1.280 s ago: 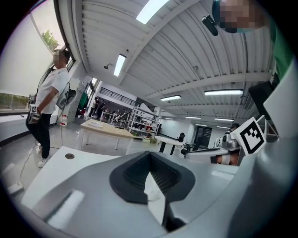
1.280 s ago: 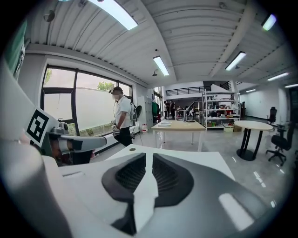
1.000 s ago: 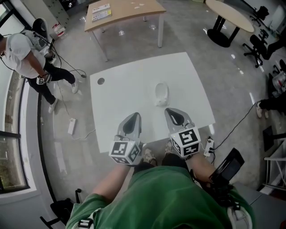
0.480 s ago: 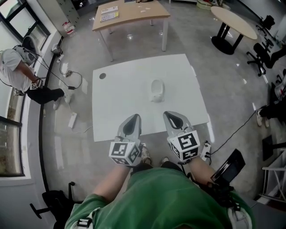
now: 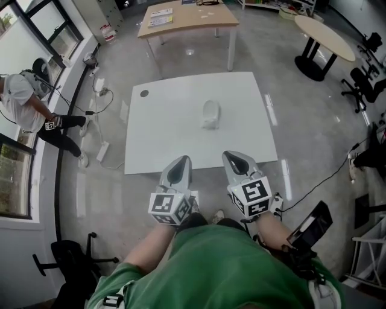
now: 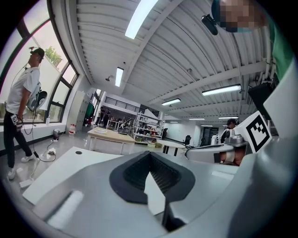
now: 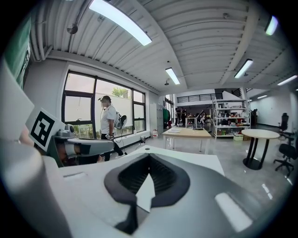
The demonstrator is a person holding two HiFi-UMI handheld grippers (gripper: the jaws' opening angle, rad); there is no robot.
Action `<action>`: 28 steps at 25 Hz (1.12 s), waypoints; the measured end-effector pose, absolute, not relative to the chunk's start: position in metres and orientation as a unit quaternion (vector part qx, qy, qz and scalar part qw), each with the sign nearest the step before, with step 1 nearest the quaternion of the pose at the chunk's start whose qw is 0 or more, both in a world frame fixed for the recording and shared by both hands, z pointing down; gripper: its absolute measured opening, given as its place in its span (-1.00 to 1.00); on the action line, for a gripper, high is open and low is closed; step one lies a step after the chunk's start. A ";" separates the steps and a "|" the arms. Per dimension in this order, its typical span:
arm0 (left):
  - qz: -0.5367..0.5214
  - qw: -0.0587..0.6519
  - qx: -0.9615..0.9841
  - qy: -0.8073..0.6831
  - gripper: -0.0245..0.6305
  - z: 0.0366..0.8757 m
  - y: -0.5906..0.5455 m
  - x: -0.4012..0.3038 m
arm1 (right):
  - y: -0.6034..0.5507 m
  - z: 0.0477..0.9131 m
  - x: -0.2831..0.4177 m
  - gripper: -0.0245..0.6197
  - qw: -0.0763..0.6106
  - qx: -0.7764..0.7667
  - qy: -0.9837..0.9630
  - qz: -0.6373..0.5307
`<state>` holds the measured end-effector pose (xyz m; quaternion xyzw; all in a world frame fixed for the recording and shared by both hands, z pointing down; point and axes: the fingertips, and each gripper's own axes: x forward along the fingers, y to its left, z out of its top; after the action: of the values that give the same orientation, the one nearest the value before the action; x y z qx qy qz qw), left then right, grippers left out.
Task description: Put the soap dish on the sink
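A small white dish-shaped object (image 5: 210,113), apparently the soap dish, rests near the middle of the white table (image 5: 157,133). I cannot make out a sink. Both grippers hang close to my body, short of the table's near edge. My left gripper (image 5: 180,163) has its jaws together with nothing between them. My right gripper (image 5: 234,159) is shut and empty too. In the left gripper view the left gripper (image 6: 150,156) points across the table top, and in the right gripper view the right gripper (image 7: 148,160) points the same way. The dish is hidden in both gripper views.
A person (image 5: 27,99) stands by the windows at the left, with cables and a power strip (image 5: 102,148) on the floor nearby. A wooden table (image 5: 187,15) stands beyond the white one, a round table (image 5: 325,30) at the back right. A black chair (image 5: 72,259) sits at my lower left.
The view has drawn back from the white table. Both gripper tips, which lay over its near edge, now sit in front of it. The jaws stay shut.
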<state>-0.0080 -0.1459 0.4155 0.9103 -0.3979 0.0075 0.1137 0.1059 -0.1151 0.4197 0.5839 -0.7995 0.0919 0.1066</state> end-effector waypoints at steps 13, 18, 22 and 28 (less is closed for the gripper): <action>-0.007 0.116 0.920 -0.374 -0.91 0.405 -0.137 -0.033 | -0.101 0.422 0.075 -0.91 0.107 0.598 -0.788 0.104; -0.007 0.120 0.924 -0.363 -0.91 0.406 -0.141 -0.027 | -0.103 0.424 0.080 -0.91 0.106 0.606 -0.780 0.113; -0.006 0.122 0.926 -0.357 -0.91 0.405 -0.143 -0.024 | -0.104 0.423 0.082 -0.92 0.105 0.612 -0.776 0.115; -0.005 0.124 0.929 -0.348 -0.91 0.403 -0.147 -0.024 | -0.110 0.417 0.081 -0.92 0.107 0.615 -0.773 0.113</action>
<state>-0.0243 -0.1467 0.4028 0.9292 -0.3480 -0.0052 0.1243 0.0809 -0.1099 0.4166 0.6149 -0.7730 0.1135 0.1069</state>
